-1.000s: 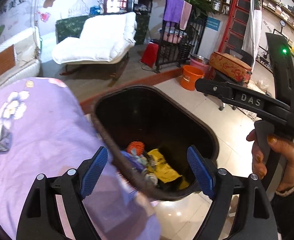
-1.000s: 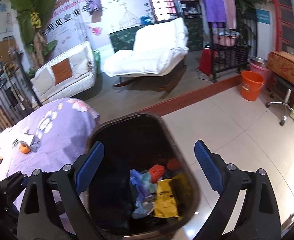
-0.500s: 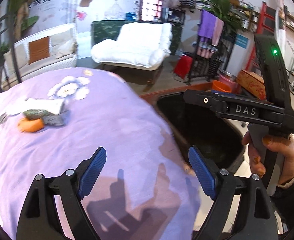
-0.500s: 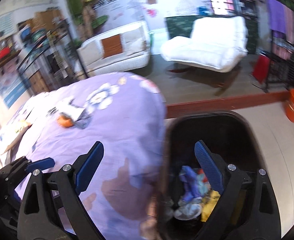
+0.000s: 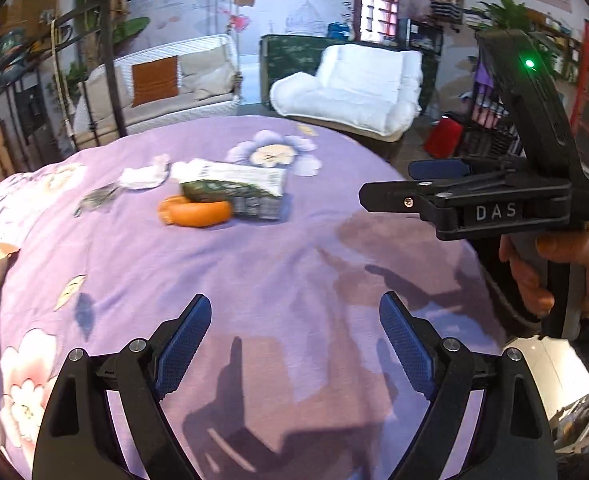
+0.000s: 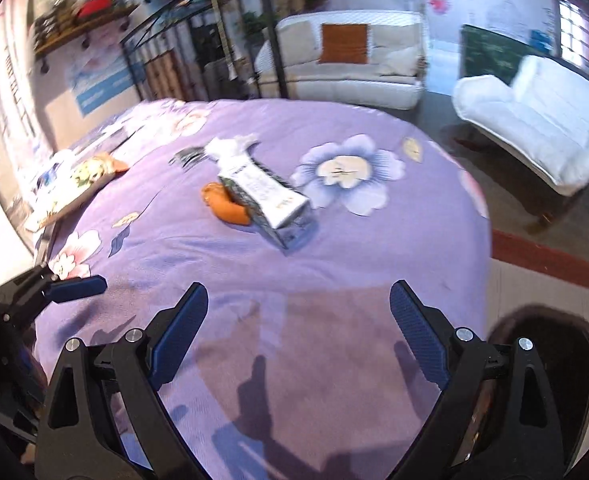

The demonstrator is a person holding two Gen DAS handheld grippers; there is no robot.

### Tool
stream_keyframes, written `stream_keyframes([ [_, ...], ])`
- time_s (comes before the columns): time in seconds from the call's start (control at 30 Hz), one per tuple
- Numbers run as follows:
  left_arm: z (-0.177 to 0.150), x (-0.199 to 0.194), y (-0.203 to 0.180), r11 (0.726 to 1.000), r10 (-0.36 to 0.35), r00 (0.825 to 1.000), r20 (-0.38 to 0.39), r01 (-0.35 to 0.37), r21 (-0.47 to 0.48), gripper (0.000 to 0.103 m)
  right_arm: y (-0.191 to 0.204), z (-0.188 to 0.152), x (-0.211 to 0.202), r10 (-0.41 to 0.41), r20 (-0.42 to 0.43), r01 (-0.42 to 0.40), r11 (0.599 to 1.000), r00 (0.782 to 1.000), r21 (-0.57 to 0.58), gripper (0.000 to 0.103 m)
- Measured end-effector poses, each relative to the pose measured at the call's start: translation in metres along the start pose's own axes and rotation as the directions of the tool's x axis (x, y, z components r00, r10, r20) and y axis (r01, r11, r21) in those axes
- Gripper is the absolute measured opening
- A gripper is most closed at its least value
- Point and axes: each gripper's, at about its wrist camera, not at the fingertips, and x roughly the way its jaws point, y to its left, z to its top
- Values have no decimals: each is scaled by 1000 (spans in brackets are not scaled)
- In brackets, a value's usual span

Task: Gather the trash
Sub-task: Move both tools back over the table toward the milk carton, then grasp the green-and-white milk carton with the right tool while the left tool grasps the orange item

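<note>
On the purple flowered tablecloth (image 5: pixel 254 272) lie a green-and-white carton (image 5: pixel 238 188), an orange peel (image 5: pixel 194 212) against it and a crumpled white tissue (image 5: pixel 142 174). The right wrist view shows the same carton (image 6: pixel 270 196), peel (image 6: pixel 226 206) and tissue (image 6: pixel 230 146). My left gripper (image 5: pixel 292 344) hovers open and empty over the cloth, well short of the trash. My right gripper (image 6: pixel 298 332) is open and empty too. It shows side-on in the left wrist view (image 5: pixel 434 184), held by a hand (image 5: pixel 534 272). The black trash bin's rim (image 6: pixel 550 316) sits below the table's right edge.
A printed paper or packet (image 6: pixel 78 184) lies at the table's left edge. Behind the table stand a white sofa (image 5: pixel 166 88), a white lounge chair (image 5: pixel 354 88) and black metal railings (image 6: pixel 198 52). Tiled floor (image 6: pixel 534 280) lies to the right.
Both grippers swung left from above the trash bin to over the table. The bin has left the left wrist view and slid to the right wrist view's lower right corner. The trash looms closer.
</note>
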Motion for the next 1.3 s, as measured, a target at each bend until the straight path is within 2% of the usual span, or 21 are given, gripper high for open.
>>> stream_keyframes([
  [0.23,-3,-3,44,997,55,998,-20,-56,-48,86,30,44,61,1,-75,-14,984,997,-180,91],
  [0.33,-2,-1,55,996,67,997,-30,-69,-52,86,36,60,91,-16,-118,-12,971,993,-237,87],
  [0.6,2,9,69,997,70,996,-54,-72,-40,86,42,74,155,-73,-234,-18,930,970,-366,69],
  [0.67,4,12,70,997,59,996,-60,-61,-39,86,42,72,164,-80,-252,-23,924,965,-382,55],
  [0.83,12,19,75,998,53,996,-69,-55,-27,86,38,67,153,-42,-224,-45,929,974,-368,50],
  [1.07,34,43,84,999,44,996,-75,-43,18,86,16,68,108,7,-138,-41,969,990,-242,49],
  [1.3,61,81,104,998,38,994,-105,-32,58,86,0,61,72,35,-62,-43,990,997,-132,48],
])
